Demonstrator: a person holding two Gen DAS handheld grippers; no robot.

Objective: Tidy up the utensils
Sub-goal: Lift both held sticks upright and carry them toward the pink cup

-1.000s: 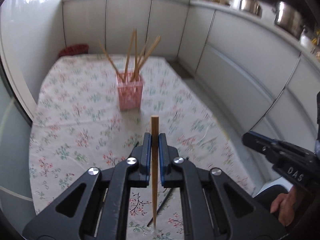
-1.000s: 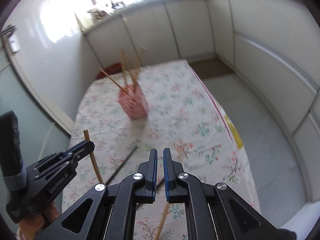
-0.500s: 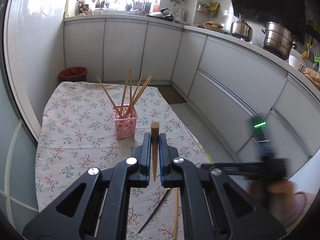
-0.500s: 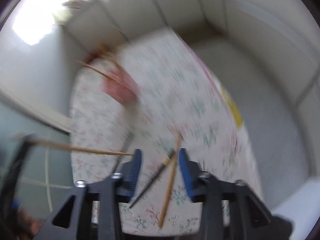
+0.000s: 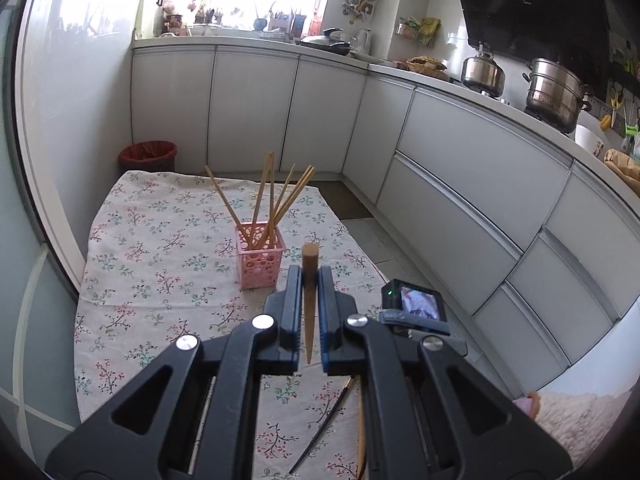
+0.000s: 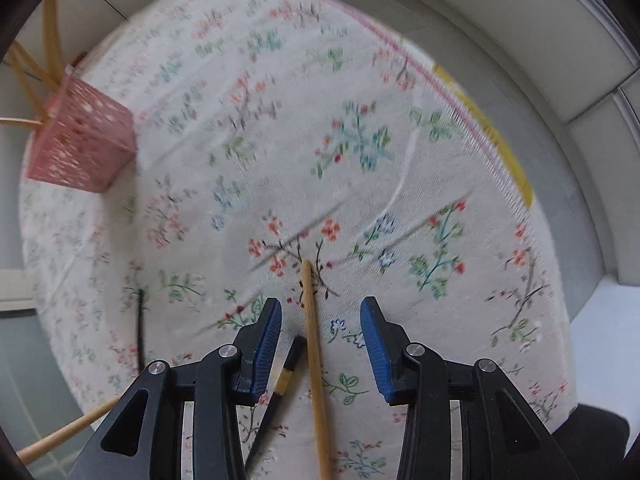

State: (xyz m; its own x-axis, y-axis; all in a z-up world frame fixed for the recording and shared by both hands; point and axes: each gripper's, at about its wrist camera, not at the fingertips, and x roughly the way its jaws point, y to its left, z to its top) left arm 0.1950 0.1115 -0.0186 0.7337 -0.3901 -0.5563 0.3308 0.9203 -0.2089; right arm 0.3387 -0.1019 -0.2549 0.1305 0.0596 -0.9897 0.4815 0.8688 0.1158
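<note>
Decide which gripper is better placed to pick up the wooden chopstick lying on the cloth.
Right gripper: open, pointing down, straddling the chopstick. Left gripper already holds a stick.

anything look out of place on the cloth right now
Yes: two chopsticks lie loose on the floral cloth between the right gripper's open fingers, a wooden chopstick and a dark chopstick, angled differently. The rest stand in the pink basket.

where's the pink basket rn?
Left wrist view: the pink basket stands on the floral cloth, just ahead-left of the left tool, chopsticks in it.
</note>
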